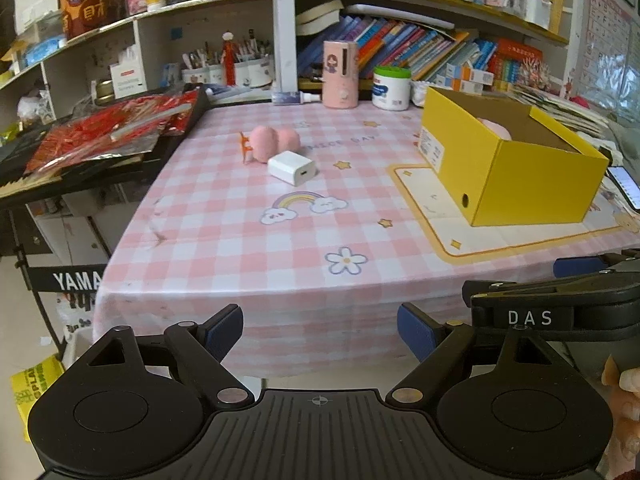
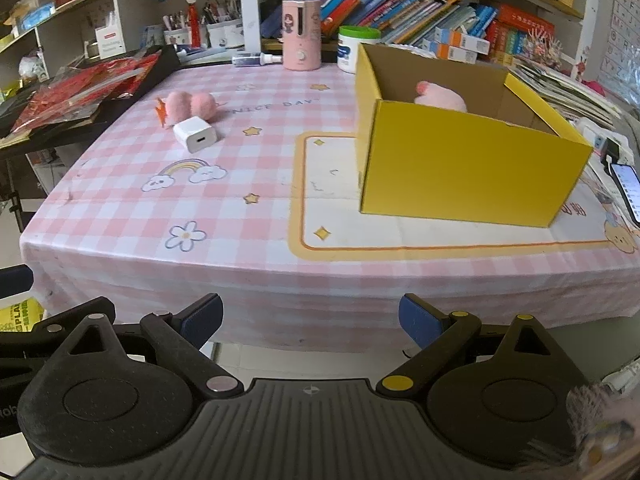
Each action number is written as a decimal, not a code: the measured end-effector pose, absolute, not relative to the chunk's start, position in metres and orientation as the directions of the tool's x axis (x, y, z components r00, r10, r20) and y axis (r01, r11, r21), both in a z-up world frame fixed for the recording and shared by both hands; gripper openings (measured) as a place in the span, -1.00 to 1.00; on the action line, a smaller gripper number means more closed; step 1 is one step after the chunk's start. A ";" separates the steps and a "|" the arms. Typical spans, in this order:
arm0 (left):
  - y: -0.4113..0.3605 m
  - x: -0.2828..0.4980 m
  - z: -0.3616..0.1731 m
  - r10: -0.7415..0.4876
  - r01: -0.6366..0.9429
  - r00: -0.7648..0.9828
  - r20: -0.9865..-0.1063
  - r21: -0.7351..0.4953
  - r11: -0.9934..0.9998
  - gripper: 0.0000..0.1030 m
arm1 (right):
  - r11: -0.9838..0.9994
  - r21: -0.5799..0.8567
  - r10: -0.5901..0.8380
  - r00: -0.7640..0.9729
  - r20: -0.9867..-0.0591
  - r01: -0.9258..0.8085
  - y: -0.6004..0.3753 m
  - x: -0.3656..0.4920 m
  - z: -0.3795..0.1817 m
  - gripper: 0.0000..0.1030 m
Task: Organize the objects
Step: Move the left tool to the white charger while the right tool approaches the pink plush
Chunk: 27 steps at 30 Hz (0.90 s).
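The table (image 1: 224, 240) wore a pink-and-white checked cloth printed with stars, a rainbow and a flower. Shelves crammed with books (image 1: 404, 46), pen cups and boxes rose behind its far edge, and a keyboard piled with red packets (image 1: 104, 132) stood off its left edge.

A yellow box (image 2: 460, 168) sat open-topped on a cream mat (image 2: 360, 224) toward the right edge, with something pink and soft (image 2: 440, 96) lying inside against its far wall. A pink canister (image 2: 301, 34) and a white tub with a green lid (image 2: 352, 50) stood upright at the far edge, a small bottle (image 2: 256, 59) lying on its side beside them.

Toward the far left part of the table lay a white charger (image 1: 291, 168), flat on the cloth, its port face turned toward the near right. Just behind it, and seemingly touching, lay a pink plush toy (image 1: 274, 143) with its long axis running across the table and an orange bit (image 1: 245, 146) at its left end.

Both grippers hung off the near edge. The left gripper (image 1: 320, 330) had its fingers (image 1: 224, 330) spread wide and empty; the charger and toy lay well beyond them. The right gripper (image 2: 310, 322) likewise had its fingers (image 2: 418, 322) released, gripping nothing, with the box ahead and to the right. A phone (image 2: 628, 190) lay near the right edge.
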State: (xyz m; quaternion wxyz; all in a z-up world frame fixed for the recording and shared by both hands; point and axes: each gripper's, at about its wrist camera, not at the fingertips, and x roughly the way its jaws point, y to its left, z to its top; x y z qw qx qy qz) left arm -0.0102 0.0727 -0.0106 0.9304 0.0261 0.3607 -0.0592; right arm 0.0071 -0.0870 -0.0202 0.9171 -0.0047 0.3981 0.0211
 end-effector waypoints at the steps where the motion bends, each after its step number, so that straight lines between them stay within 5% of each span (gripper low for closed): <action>1: 0.076 -0.010 -0.010 -0.088 0.124 0.735 -0.672 0.006 0.992 0.68 | 0.999 0.009 0.037 0.683 -0.729 -0.045 -0.084 0.008 -0.020 0.85; 27: 0.113 0.048 -0.011 -0.005 0.011 0.738 -0.675 0.004 1.000 0.68 | 0.987 0.013 0.120 0.679 -0.724 -0.160 -0.039 0.083 -0.016 0.87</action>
